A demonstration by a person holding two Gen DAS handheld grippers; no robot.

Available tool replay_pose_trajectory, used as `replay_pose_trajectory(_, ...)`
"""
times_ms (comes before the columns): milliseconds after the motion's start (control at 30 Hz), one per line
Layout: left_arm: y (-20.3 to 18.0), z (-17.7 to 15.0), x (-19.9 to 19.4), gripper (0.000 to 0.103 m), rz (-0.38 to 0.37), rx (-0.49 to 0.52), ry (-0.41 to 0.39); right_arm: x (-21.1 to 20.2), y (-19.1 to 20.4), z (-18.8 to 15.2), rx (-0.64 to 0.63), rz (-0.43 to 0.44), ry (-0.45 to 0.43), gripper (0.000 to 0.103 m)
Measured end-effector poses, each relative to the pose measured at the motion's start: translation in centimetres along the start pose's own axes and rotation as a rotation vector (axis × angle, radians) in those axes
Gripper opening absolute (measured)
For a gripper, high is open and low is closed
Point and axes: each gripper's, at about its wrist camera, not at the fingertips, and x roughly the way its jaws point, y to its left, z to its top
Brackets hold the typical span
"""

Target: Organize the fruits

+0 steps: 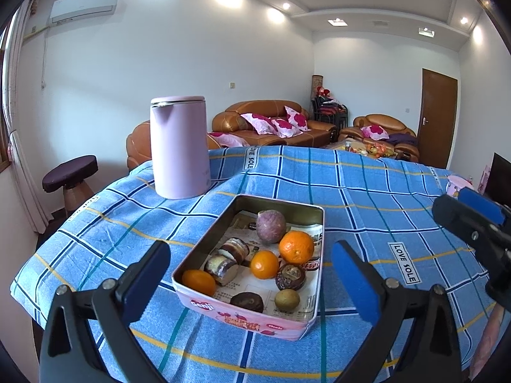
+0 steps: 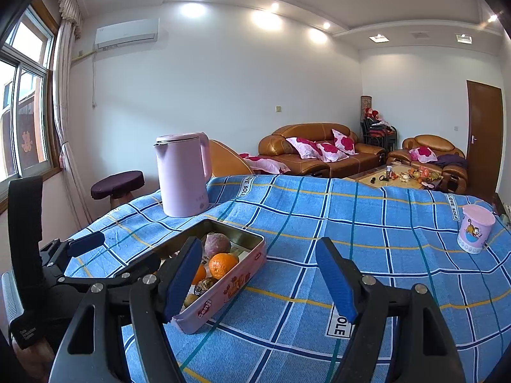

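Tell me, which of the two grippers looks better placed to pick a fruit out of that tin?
Probably the left gripper: its open jaws straddle the tin with the oranges straight ahead. The right gripper is open over bare cloth beside the tin.

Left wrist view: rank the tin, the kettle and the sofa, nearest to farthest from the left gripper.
1. Tin, between the left gripper's open fingers.
2. Kettle, farther back on the table, left.
3. Sofa, across the room.
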Motion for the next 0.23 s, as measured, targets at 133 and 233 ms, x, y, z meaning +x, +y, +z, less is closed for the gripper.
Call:
replay_pose_trajectory(133,-0.04,-0.22,-0.04,0.103,0.011,0.003,-0.004,-0.11,-0.07,-0.2,0.002,0.001,0.004,0.075)
replay_pose_trajectory(233,-0.05,-0.28,-0.05,0.103,0.007,0.004,-0.006,-0.06,-0.13,-0.32,-0.003,-0.003,0.008,0.075)
